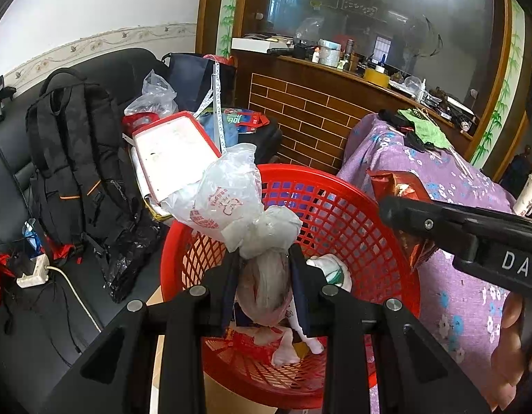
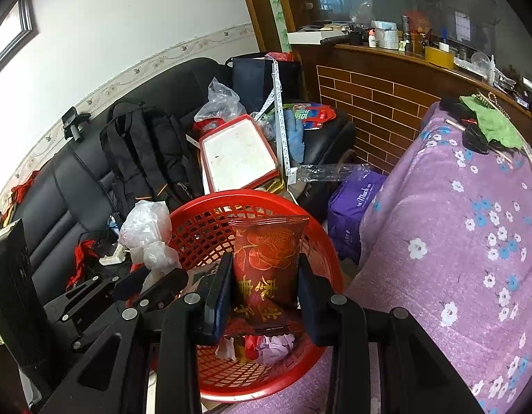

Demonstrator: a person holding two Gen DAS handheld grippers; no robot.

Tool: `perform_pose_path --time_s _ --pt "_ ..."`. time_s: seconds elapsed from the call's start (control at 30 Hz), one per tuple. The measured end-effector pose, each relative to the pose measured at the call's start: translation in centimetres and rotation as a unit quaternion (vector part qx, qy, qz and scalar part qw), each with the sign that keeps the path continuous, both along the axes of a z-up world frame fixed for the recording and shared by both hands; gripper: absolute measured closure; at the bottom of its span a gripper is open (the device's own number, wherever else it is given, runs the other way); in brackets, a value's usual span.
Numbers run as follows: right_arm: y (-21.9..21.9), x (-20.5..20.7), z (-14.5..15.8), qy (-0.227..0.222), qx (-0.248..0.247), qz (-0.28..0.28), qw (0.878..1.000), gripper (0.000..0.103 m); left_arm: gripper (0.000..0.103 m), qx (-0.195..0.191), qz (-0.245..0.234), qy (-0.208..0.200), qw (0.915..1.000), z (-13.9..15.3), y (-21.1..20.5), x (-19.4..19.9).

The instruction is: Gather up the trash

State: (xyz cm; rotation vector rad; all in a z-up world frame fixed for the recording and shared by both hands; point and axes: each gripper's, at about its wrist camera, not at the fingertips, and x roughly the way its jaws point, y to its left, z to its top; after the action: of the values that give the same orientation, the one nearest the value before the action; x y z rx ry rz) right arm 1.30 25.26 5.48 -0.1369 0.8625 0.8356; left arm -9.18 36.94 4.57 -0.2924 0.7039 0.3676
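A red mesh basket [image 1: 352, 214] stands below both grippers and holds several scraps of paper and wrappers; it also shows in the right wrist view [image 2: 210, 220]. My left gripper [image 1: 264, 269] is shut on a crumpled white plastic bag [image 1: 231, 200] held over the basket's near rim. The bag also shows in the right wrist view [image 2: 145, 231]. My right gripper [image 2: 264, 276] is shut on a red snack packet with gold print [image 2: 266, 255], held upright over the basket. The packet also shows in the left wrist view [image 1: 397, 186].
A black sofa [image 2: 76, 179] at the left carries a black backpack [image 1: 69, 158], a red-rimmed white tray [image 1: 172, 158], bags and a power strip [image 1: 34, 274]. A table with a purple flowered cloth [image 2: 455, 241] stands at the right. A brick-patterned counter [image 1: 310, 117] is behind.
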Motion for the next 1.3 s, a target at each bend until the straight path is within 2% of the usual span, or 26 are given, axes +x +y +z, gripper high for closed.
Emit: perform_pose_path --time_s 0.1,0.13,0.17,0.2,0.27,0.4,0.47,0.53,0.57,0.6,0.63,0.7,0.73,0.8,1.0,1.1,1.23,1.3 --pt "0.1 0.2 -0.1 0.002 0.000 0.001 1.000 0.064 0.074 0.002 0.001 -0.001 1.0000 -0.1 0.1 0.2" --pt "0.1 0.2 -0.1 0.002 0.000 0.004 1.000 0.063 0.066 0.002 0.001 -0.001 1.0000 -0.1 0.1 0.2" --pt "0.1 0.2 0.0 0.001 0.002 0.005 1.000 0.058 0.059 0.001 0.002 -0.002 1.0000 -0.2 0.2 0.3" --pt "0.1 0.2 0.1 -0.002 0.003 0.004 1.000 0.049 0.047 0.003 0.004 -0.005 1.0000 -0.1 0.3 0.2" --pt "-0.1 0.2 0.4 -0.006 0.009 0.000 1.000 0.046 0.046 0.010 0.006 -0.009 0.9999 0.0 0.2 0.1" --pt "-1.1 0.0 1.5 -0.016 0.025 -0.008 1.000 0.046 0.045 0.013 0.001 -0.012 0.9998 0.5 0.1 0.0" --pt "-1.7 -0.1 2.0 -0.023 0.030 -0.015 0.999 0.046 0.041 0.018 0.004 -0.013 0.9997 0.6 -0.2 -0.2" --pt "-2.6 -0.2 2.5 -0.031 0.030 -0.025 0.999 0.045 0.032 0.027 0.009 -0.017 0.9995 0.9 -0.6 -0.5" --pt "-3.3 -0.3 2.8 -0.040 0.028 -0.033 0.998 0.041 0.029 0.035 0.014 -0.022 0.9991 1.2 -0.9 -0.8" --pt "-3.8 -0.4 3.0 -0.048 0.024 -0.039 0.998 0.035 0.022 0.043 0.019 -0.026 0.9986 1.5 -1.2 -1.1" --pt "-4.3 -0.8 3.2 -0.062 0.017 -0.046 0.997 0.033 0.014 0.057 0.025 -0.032 0.9975 1.9 -1.7 -1.5" --pt "-5.6 -1.9 3.7 -0.101 -0.003 -0.063 0.993 0.027 0.007 0.085 0.037 -0.043 0.9948 2.6 -2.7 -2.5" --pt "-6.4 -2.6 3.9 -0.116 -0.008 -0.068 0.991 0.025 0.007 0.098 0.044 -0.047 0.9931 3.0 -3.3 -2.9" --pt "-7.8 -3.9 4.4 -0.142 -0.011 -0.070 0.987 0.014 0.005 0.125 0.052 -0.050 0.9895 3.7 -4.7 -3.7" --pt "-12.1 -8.3 5.0 -0.220 -0.041 -0.096 0.970 0.008 0.001 0.186 0.073 -0.052 0.9785 5.0 -8.4 -6.0" --pt "-13.9 -10.4 4.7 -0.235 -0.046 -0.101 0.966 0.006 0.001 0.193 0.074 -0.051 0.9770 5.5 -9.7 -7.1" --pt "-16.0 -12.8 4.4 -0.253 -0.047 -0.104 0.961 0.004 0.001 0.226 0.106 -0.062 0.9663 5.8 -11.3 -8.8" --pt "-16.8 -13.7 4.3 -0.259 -0.044 -0.105 0.959 0.002 0.001 0.228 0.110 -0.067 0.9650 6.0 -11.9 -9.4"
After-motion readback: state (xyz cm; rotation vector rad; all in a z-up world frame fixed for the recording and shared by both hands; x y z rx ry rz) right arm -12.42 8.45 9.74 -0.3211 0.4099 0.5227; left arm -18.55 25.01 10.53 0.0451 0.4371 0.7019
